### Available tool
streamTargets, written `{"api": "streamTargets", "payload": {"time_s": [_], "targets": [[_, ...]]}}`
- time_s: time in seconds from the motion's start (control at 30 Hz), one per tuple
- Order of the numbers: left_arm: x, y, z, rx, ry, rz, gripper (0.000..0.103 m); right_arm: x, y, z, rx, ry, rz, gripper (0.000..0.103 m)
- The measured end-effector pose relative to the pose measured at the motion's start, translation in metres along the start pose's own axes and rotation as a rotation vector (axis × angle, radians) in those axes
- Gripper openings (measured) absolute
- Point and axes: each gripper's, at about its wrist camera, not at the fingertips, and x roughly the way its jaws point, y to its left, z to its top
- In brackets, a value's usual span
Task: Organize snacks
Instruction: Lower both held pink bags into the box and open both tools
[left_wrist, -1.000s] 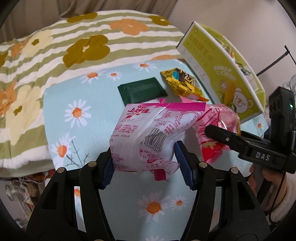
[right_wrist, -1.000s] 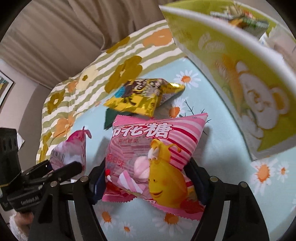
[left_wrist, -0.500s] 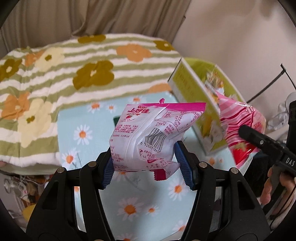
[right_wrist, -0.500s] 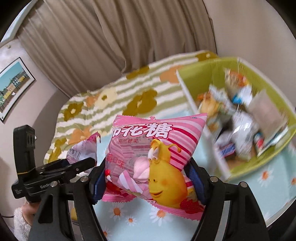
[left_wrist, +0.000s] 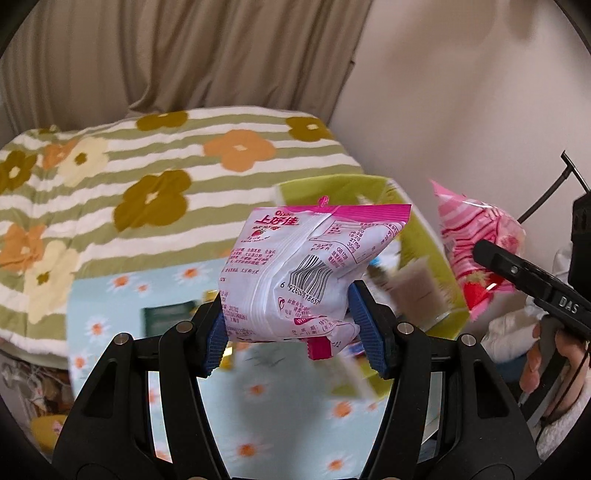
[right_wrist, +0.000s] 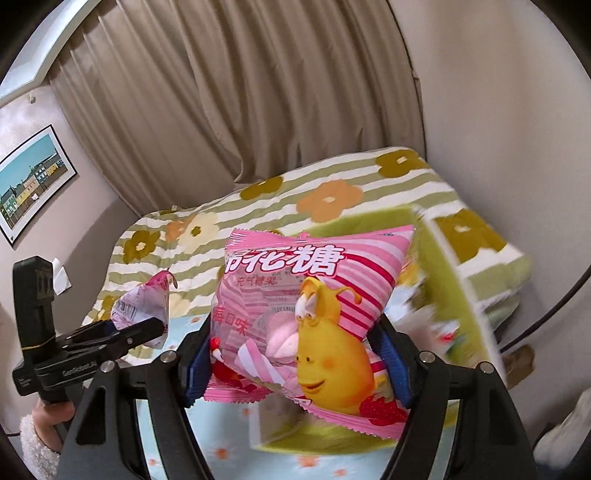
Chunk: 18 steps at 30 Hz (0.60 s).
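My left gripper (left_wrist: 291, 328) is shut on a white and pink snack bag (left_wrist: 306, 273) and holds it high above the table. My right gripper (right_wrist: 295, 365) is shut on a pink striped marshmallow bag (right_wrist: 314, 314) with a yellow cartoon figure, held over the green snack box (right_wrist: 443, 280). The marshmallow bag also shows in the left wrist view (left_wrist: 476, 236), and the white bag in the right wrist view (right_wrist: 144, 306). The green box (left_wrist: 424, 243) sits behind and right of the white bag, blurred.
A dark green packet (left_wrist: 170, 314) lies on the light blue daisy tablecloth (left_wrist: 280, 413). A striped flower blanket (left_wrist: 147, 177) covers the bed behind the table. Curtains and a wall stand at the back.
Both grippers have risen well above the table with their bags. The green box now lies lower in both views, and the marshmallow bag is above it.
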Motion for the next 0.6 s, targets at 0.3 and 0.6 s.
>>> {"api": "streamTargets", "payload": {"time_s": [0.3,0.6], "targets": [[0.063,-0.084,-0.003,-0.016,0.085,-0.001,0.057,0.016,-0.06,0.018,-0.047,0.059,0.011,0.072],[0.086,-0.106,-0.035,0.008,0.197,-0.007,0.102,0.027,-0.08,0.006,-0.018,0.114,0.044,0.072]]}}
